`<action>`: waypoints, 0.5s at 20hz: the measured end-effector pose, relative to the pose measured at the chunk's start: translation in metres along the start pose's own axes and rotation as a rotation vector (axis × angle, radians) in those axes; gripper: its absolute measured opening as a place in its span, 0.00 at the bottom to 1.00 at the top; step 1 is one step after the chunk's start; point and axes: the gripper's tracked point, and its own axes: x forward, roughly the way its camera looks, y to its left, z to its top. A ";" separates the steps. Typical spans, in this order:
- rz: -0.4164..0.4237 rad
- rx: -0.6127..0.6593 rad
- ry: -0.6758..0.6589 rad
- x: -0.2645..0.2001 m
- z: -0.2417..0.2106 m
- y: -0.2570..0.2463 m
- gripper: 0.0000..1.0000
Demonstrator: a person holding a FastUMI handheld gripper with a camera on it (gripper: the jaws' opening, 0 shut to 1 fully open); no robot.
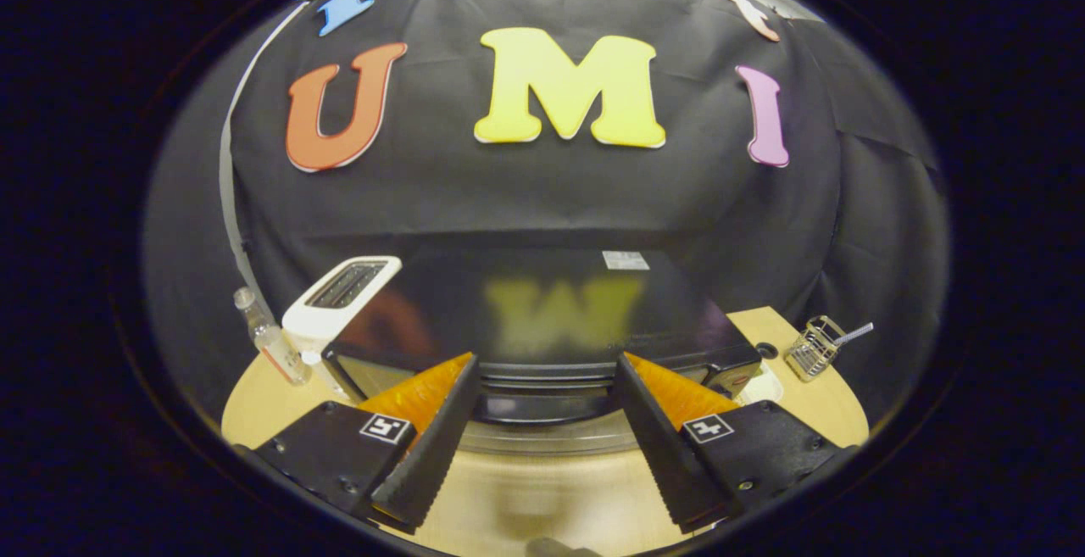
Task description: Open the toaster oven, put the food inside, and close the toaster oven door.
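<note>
One black toaster oven sits mid-frame on the wooden table, its glossy top just beyond our gripper, whose fingers are spread wide and hold nothing. At centre left we see a white toaster and a clear bottle; at right, a wire basket.

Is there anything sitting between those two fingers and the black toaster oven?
Nothing visible. The gripper is open, and the toaster oven sits just ahead between its fingers. The white toaster and bottle stand off beside the oven.
</note>
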 end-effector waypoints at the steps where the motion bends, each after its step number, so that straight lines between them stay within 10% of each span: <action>1: 0.004 -0.001 0.008 -0.001 -0.002 -0.001 1.00; 10: 0.010 0.034 0.055 -0.030 -0.025 -0.001 1.00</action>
